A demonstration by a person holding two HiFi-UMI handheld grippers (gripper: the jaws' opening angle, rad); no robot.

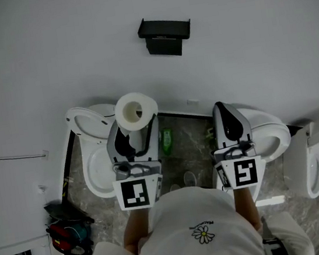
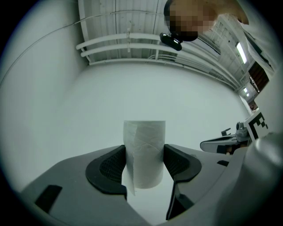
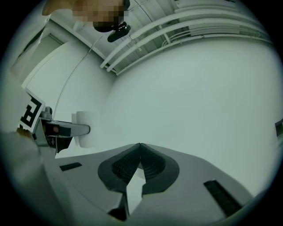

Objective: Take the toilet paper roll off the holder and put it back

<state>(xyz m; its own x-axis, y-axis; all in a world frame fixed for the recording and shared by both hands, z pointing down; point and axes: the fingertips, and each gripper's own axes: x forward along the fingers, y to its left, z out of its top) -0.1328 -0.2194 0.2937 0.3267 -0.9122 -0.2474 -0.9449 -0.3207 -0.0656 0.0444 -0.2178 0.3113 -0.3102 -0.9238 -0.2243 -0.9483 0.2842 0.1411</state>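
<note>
Clamping its jaws on the toilet paper roll point(image 1: 136, 110) mid-frame, the left gripper point(image 2: 143, 164) holds it upright below the holder point(image 1: 165, 35), seemingly ready for rehanging; the right gripper point(image 3: 140, 154) idles, jaws together, empty.

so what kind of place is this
Likely a washroom or a mock-up of one: a left toilet and a right toilet stand against a white wall, a black holder hangs on it, and the left gripper holds a toilet paper roll.
</note>
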